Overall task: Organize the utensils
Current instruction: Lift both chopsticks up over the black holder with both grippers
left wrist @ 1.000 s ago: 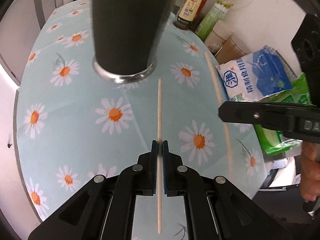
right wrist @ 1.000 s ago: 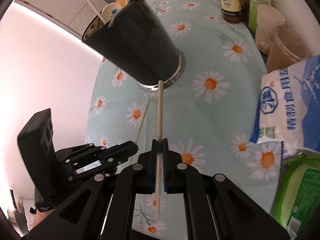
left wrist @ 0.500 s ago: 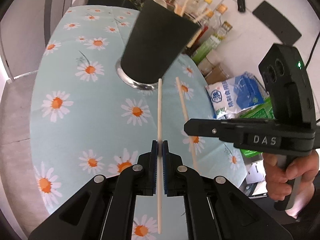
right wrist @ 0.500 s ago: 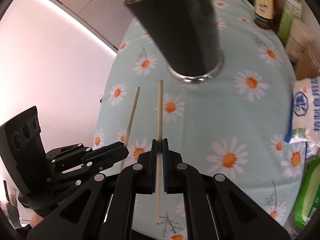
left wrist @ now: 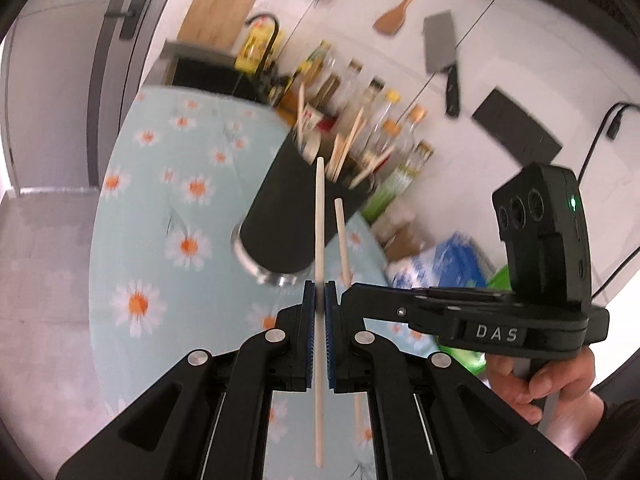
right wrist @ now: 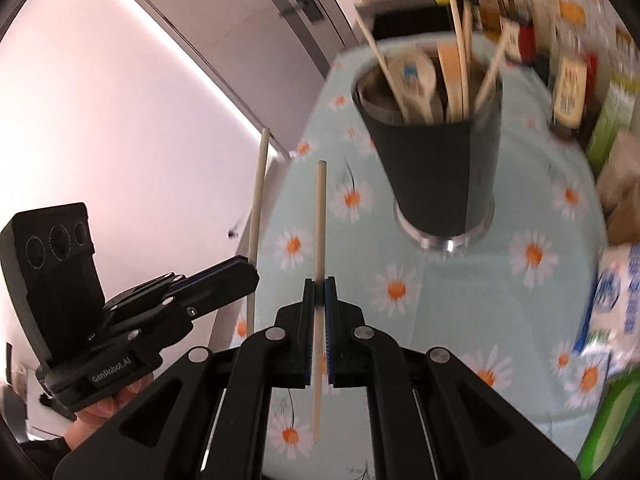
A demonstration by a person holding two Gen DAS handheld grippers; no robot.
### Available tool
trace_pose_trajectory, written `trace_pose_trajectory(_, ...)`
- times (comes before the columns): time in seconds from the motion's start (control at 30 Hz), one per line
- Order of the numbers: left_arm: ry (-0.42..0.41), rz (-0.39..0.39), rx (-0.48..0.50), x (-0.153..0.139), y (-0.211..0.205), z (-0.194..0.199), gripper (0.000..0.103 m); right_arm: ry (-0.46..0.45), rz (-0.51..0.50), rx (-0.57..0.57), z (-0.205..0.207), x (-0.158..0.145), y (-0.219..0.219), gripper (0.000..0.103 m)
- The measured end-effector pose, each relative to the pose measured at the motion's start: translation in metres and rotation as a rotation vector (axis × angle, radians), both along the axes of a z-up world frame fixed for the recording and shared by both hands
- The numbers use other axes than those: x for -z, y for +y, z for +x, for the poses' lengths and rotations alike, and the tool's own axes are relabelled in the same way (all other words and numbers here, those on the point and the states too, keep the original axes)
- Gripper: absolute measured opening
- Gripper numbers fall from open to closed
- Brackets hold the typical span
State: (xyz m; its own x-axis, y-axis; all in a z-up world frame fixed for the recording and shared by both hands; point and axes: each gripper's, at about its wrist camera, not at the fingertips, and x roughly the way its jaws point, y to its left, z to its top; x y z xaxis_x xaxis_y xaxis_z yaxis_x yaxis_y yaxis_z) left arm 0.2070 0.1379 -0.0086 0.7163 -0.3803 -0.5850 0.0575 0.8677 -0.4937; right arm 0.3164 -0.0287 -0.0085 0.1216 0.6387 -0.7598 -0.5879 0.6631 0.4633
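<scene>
My left gripper is shut on a pale wooden chopstick that points toward the black utensil cup. My right gripper is shut on a second chopstick, its tip left of the black utensil cup. The cup stands on the daisy-print tablecloth and holds several wooden utensils and chopsticks. Each view catches the other tool: the right gripper with its chopstick sits just right of mine, and the left gripper with its chopstick at the left. Both chopsticks hang above the table.
Sauce bottles line the wall behind the cup. A blue-and-white salt bag and a green packet lie at the table's right edge. A cleaver and wooden spatula hang on the wall. A hand holds the right tool.
Both grippers rose and tilted up with their chopsticks, which came off the cloth. The cup's open top and its utensils are now in sight. The two tools drew closer side by side.
</scene>
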Motion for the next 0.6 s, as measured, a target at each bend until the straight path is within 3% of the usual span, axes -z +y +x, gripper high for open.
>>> trace_pose_trajectory(0.27, -0.173, 0.035, -0.01, -0.039, -0.002, 0.025, 0.004, -0.195, 0.115, 0.041, 0.019, -0.052, -0.013, 0.006)
trace_pose_trajectory(0.6, -0.358, 0.06, -0.02, -0.074, -0.006, 0.063, 0.004, -0.35, 0.275, 0.105, 0.047, -0.097, -0.03, 0.006)
